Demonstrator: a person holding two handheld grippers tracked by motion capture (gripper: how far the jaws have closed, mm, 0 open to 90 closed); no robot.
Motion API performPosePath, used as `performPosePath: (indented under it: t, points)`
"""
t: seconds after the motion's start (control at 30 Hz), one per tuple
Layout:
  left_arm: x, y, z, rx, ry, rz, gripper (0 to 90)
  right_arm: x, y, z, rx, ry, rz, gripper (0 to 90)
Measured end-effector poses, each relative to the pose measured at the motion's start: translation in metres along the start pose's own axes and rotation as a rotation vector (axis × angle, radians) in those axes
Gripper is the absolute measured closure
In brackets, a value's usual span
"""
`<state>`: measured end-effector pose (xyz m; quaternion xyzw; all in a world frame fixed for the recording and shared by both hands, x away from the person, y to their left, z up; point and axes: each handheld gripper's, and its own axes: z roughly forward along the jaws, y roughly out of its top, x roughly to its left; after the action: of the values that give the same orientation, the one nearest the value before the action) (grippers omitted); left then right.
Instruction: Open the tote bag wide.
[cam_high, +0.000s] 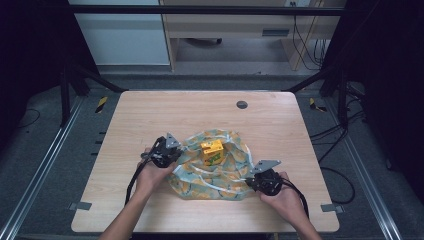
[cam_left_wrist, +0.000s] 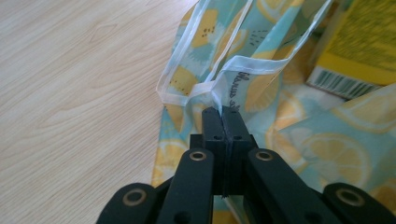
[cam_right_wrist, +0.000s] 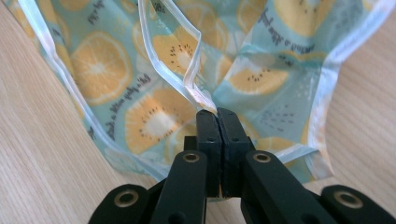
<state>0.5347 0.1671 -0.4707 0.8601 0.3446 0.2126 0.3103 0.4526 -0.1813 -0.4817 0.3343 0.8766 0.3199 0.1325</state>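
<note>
Cloth (cam_high: 212, 172) printed with lemon slices on pale blue lies spread on the near half of the wooden table (cam_high: 150, 115), and a small yellow box (cam_high: 212, 151) stands on it near its middle, which suggests the cloth is meant to be drawn up around the box as a wrap. Each gripper has hold of the cloth's white-edged hem at opposite sides: the left gripper (cam_high: 172, 154) at the left edge, the right gripper (cam_high: 251, 181) at the near right corner. In the left gripper view the black jaws are pressed together with the hem (cam_left_wrist: 219, 95) pinched between their tips, the fabric rising in a fold above them and the box (cam_left_wrist: 359, 51) lying just beyond. In the right gripper view the jaws are likewise clamped on a puckered bit of hem (cam_right_wrist: 198, 93), the cloth fanning away from the pinch. Taking two far-apart edges in this way probably lets both hands lift and fold the cloth over the box without it sliding. The table is light wood grain with a round grey cable port (cam_high: 242, 104) near its far edge. It stands in a dark frame of black struts on a grey floor, with cables trailing at the right and pale cabinets behind.
</note>
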Motion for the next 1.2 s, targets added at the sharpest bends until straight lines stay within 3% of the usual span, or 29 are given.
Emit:
performPosePath:
  t: [0.33, 0.73, 1.07, 1.2]
  points:
    - [0.016, -0.006, 0.004, -0.001, 0.032, -0.022, 90.0, -0.007, -0.008, -0.002, 0.02, -0.012, 0.007, 89.4]
    - [0.026, -0.01, 0.004, 0.001, 0.029, -0.037, 90.0, -0.012, -0.021, -0.006, 0.009, -0.01, 0.041, 89.6]
    - [0.026, -0.012, 0.006, 0.006, 0.021, -0.036, 90.0, -0.013, -0.024, -0.008, 0.002, -0.01, 0.044, 89.5]
    - [0.028, -0.015, 0.007, -0.006, 0.014, -0.061, 90.0, -0.013, -0.023, -0.007, 0.001, -0.01, 0.041, 89.4]
